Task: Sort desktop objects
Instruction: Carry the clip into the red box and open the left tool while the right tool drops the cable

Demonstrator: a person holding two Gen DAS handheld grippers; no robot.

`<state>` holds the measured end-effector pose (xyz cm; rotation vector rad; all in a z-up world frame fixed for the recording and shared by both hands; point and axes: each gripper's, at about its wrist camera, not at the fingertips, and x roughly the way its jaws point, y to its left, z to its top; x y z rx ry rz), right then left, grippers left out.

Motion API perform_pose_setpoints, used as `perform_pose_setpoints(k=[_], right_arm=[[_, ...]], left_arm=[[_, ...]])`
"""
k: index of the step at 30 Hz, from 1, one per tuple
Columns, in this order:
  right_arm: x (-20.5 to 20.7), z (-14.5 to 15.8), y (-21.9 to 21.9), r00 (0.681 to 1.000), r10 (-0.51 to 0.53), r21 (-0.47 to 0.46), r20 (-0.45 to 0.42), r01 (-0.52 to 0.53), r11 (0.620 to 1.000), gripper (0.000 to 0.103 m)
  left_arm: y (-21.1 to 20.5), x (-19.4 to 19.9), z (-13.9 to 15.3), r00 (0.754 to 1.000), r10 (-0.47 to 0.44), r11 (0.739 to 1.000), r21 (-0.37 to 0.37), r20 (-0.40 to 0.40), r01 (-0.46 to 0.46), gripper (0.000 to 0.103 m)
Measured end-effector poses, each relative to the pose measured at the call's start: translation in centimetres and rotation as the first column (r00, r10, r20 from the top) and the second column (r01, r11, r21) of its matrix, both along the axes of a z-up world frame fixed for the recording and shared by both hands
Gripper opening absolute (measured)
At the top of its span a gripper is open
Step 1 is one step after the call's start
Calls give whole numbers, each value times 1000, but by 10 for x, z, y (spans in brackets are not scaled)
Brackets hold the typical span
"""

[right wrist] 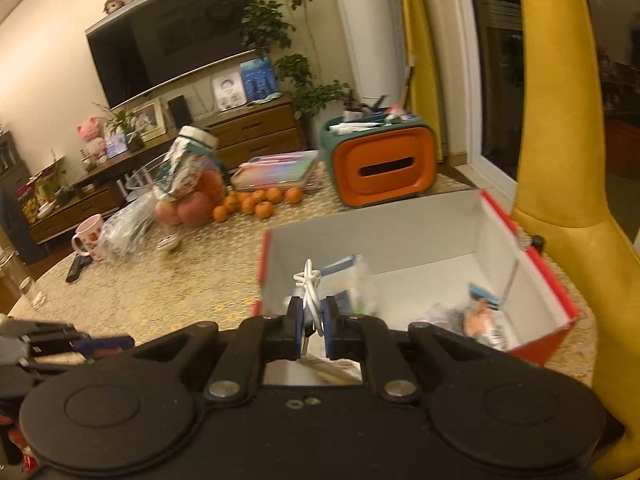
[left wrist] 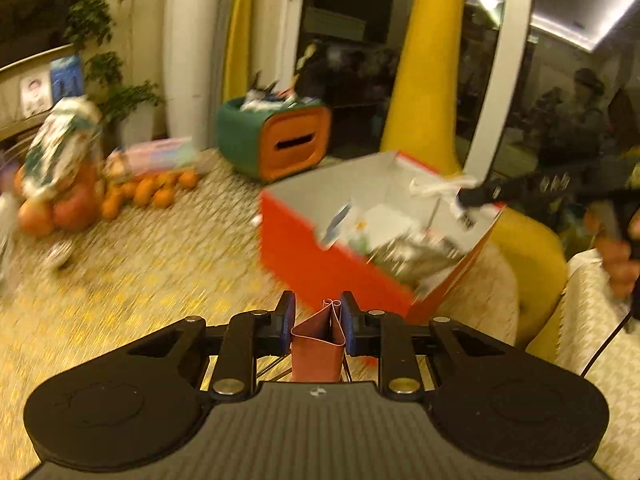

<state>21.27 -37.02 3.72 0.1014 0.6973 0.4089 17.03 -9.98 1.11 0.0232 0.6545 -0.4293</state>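
Note:
My left gripper (left wrist: 318, 314) is shut on a pink binder clip (left wrist: 318, 344), held above the table just in front of the red box (left wrist: 320, 256). The box is open, white inside, with several small items in it. My right gripper (right wrist: 313, 312) is shut on a coiled white cable (right wrist: 309, 288), held over the near left corner of the red box (right wrist: 552, 280). In the left wrist view the right gripper (left wrist: 468, 196) shows over the box's far right rim with the white cable (left wrist: 436, 186).
A green and orange organiser (right wrist: 380, 160) stands behind the box. Oranges (right wrist: 256, 202), apples, a jar and books (right wrist: 276, 170) lie at the back left. A pink mug (right wrist: 90, 236) and a remote (right wrist: 78, 266) sit at the left. A yellow chair (right wrist: 576, 200) stands to the right.

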Motion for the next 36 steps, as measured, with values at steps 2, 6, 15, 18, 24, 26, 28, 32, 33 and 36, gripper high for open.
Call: perform_pose_setpoints(k=[2, 6, 15, 18, 24, 26, 28, 32, 33, 36], right_arm=[[3, -2, -9, 1000, -18, -4, -3, 18, 1000, 9], [13, -9, -27, 999, -52, -9, -9, 52, 999, 9], [39, -27, -51, 995, -92, -37, -25, 92, 995, 9], [46, -35, -56, 995, -98, -47, -31, 97, 994, 9], [60, -51, -60, 993, -108, -74, -51, 104, 992, 9], [65, -57, -60, 992, -110, -80, -60, 105, 991, 9], [68, -61, -60, 992, -109, -86, -67, 103, 991, 9], [70, -67, -59, 992, -101, -109, -70, 93, 990, 9], [71, -68, -59, 993, -99, -115, -70, 90, 989, 9], [72, -73, -58, 993, -93, -125, -78, 83, 989, 9]], left_arm=[[-15, 11, 10, 1000, -22, 1000, -14, 11, 22, 22], [-47, 35, 24, 997, -67, 998, -18, 36, 68, 22], [-110, 102, 25, 996, -91, 996, -26, -5, 91, 22], [-128, 122, 17, 995, -101, 995, -2, -14, 101, 22], [-158, 144, 1, 992, -123, 992, 37, -30, 124, 22], [-165, 151, -4, 991, -130, 990, 50, -37, 132, 22], [-171, 157, -11, 990, -134, 988, 64, -53, 137, 23], [-177, 171, -26, 989, -115, 988, 97, -90, 123, 23], [-177, 175, -30, 989, -106, 988, 97, -105, 116, 23], [-177, 183, -39, 987, -95, 989, 103, -131, 109, 23]])
